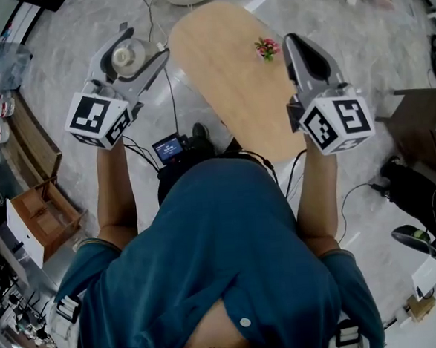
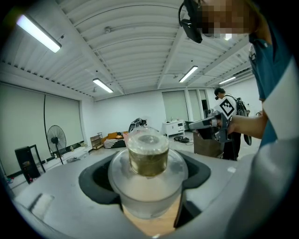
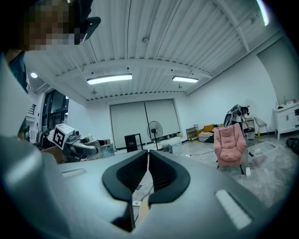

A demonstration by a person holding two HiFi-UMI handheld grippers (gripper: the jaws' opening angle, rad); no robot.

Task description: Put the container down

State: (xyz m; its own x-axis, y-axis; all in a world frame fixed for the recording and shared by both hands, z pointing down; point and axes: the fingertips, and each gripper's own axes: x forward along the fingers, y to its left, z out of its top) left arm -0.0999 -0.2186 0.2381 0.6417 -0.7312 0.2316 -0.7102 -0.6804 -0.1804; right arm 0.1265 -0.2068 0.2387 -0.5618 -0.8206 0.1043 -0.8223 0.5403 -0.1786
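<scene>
oval table [image 1: 220, 95] | left gripper [image 1: 138, 48] clamps container [image 1: 125, 55] near its left edge | right gripper [image 3: 147, 161] closed, empty

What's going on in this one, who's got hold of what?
A person holds a gripper in each hand. The left gripper has its jaws closed on a clear lidded container. It is held in the air beside the oval wooden table, not over it, so it has not been put down yet. The right gripper is shut with nothing between its jaws, raised at the table's other side. A small pink flower plant sits on the table.
</scene>
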